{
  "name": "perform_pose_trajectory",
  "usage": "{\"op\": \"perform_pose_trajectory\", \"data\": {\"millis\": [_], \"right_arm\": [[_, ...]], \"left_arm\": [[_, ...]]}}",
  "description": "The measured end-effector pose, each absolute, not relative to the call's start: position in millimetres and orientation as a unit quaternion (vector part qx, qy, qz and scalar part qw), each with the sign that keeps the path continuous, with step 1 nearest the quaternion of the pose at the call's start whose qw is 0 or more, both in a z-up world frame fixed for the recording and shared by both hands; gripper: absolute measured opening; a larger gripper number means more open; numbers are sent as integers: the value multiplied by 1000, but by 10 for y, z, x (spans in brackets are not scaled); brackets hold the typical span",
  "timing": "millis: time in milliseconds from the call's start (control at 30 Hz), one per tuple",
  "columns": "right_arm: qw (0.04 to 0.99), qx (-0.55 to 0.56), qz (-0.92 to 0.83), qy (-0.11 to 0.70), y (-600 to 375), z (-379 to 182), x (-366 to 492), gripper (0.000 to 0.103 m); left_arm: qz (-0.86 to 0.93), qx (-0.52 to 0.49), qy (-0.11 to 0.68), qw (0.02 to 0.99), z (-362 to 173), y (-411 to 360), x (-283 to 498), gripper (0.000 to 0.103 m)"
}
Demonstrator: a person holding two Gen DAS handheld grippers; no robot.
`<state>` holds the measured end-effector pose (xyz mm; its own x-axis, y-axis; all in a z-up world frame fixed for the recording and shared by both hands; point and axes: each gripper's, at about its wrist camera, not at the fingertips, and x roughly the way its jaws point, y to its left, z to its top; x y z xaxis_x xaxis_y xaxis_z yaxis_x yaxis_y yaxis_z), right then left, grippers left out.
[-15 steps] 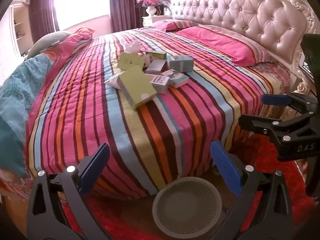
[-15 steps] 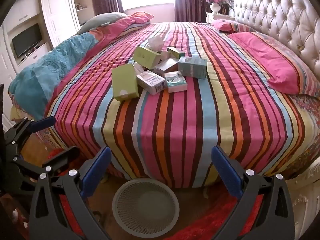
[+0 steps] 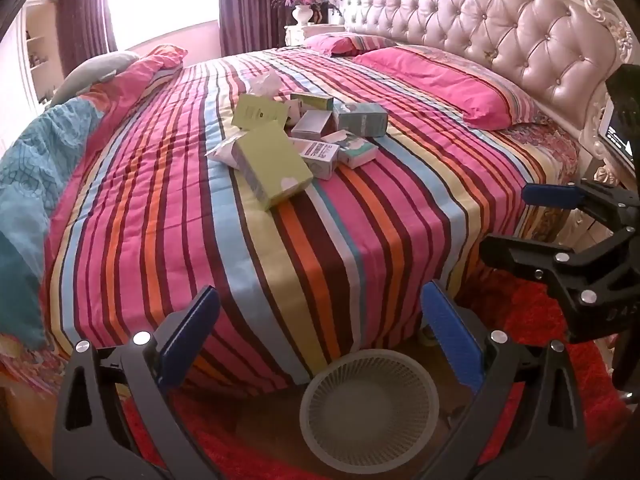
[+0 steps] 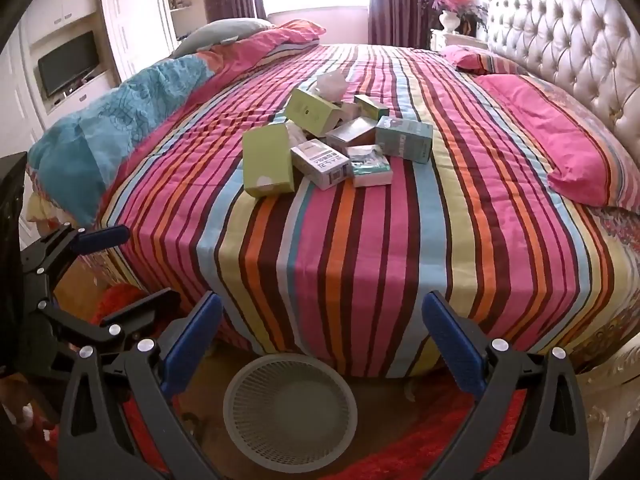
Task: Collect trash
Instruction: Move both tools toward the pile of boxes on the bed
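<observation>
A: Where's the trash?

B: Heaped mid-bed on the striped bedspread (image 4: 360, 240): a pile of small boxes (image 4: 336, 148), with a green box (image 4: 267, 166) lying nearest my side. The mesh basket (image 4: 290, 402) stands on the floor at the foot of the bed, empty as far as I can see.

A: And your fingers?

B: Both pairs spread wide, nothing between them. My right gripper (image 4: 322, 344) and left gripper (image 3: 320, 334) hang over the bed's edge, well short of the pile.

A: How would you start?

B: I'd reach one gripper for the green box, straddle its narrow sides, and pinch gently. Thin card may crumple. Then drop it in the basket.
</observation>
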<state>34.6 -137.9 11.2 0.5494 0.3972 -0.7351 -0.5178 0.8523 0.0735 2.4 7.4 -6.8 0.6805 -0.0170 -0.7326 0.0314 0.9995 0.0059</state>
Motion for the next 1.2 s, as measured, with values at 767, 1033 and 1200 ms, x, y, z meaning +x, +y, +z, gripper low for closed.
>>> {"op": "perform_pose_trajectory", "data": {"millis": [767,1033,1200], "right_arm": [[876,-94,251,401,-1400,46,340,96],[876,-95,246,403,-1402,35,350,96],[876,-97,247,403,-1403,31,352,96]], "left_arm": [[-15,10,410,912,-122,66,66,97],[-17,14,411,911,-140,51,74,97],[-15,12,410,912,-156,46,74,97]]}}
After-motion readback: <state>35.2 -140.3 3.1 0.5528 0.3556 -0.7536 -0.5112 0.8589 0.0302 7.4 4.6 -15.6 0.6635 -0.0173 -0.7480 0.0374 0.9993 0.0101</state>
